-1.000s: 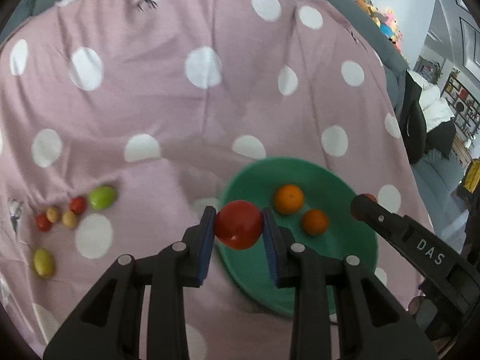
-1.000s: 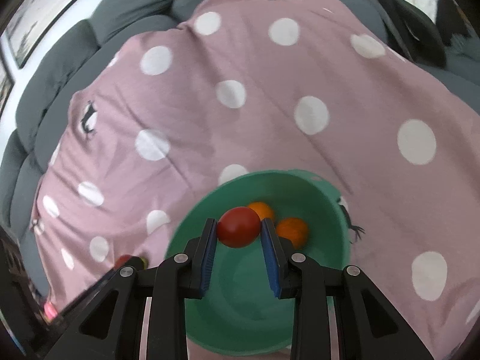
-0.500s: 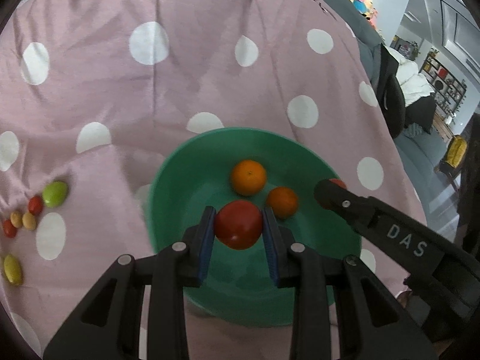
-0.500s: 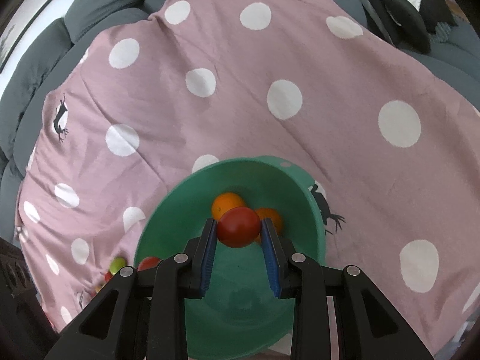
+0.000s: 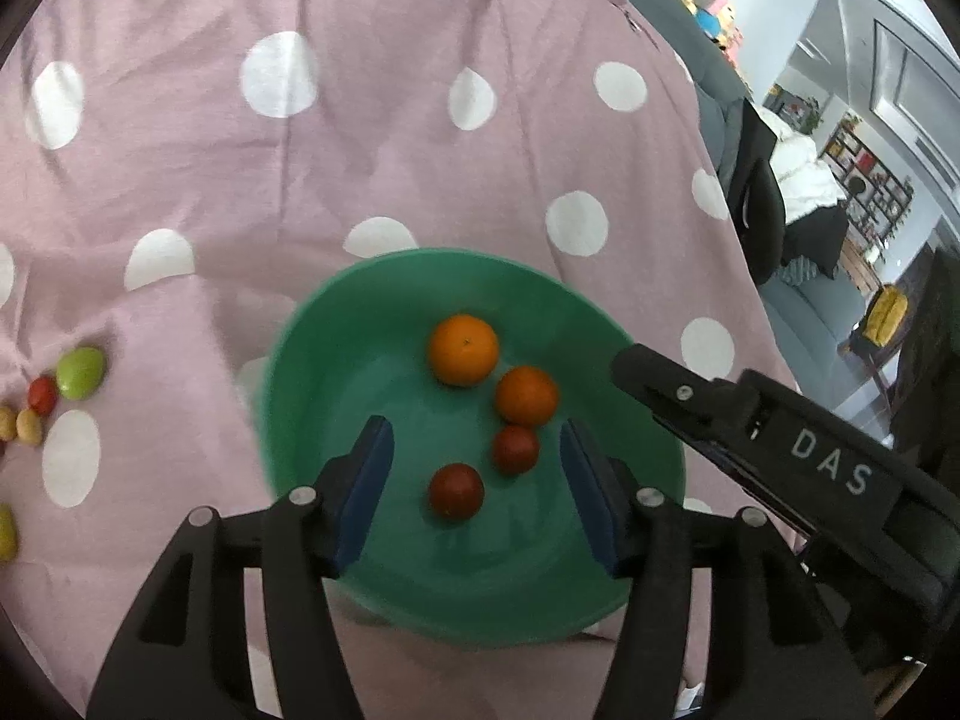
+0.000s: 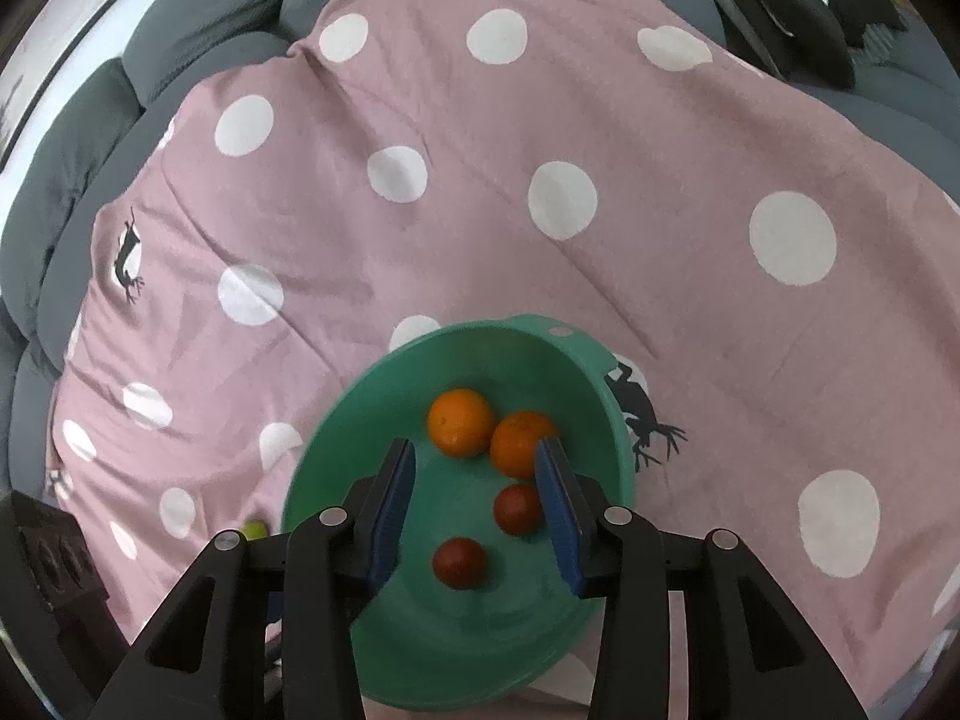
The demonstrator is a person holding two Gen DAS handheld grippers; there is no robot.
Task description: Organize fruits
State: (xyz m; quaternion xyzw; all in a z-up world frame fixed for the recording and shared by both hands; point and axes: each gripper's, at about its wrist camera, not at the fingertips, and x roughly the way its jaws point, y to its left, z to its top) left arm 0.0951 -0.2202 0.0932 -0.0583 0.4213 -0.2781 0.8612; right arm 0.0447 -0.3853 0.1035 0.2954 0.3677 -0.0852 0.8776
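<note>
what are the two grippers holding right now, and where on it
Nothing. The left gripper and right gripper both stand open over the green bowl; the two red fruits lie loose inside, beside two oranges.

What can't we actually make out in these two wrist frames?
- Fruits left of the green bowl: left wrist view, the lowest yellow fruit and those by the green fruit are cut by the fisheye edge; total count unknown.
- Same pile in the right wrist view: only a green sliver shows, hidden behind the left gripper.
- Bowl's near rim: covered by the right gripper.
- Small fruits' type: too small.
</note>
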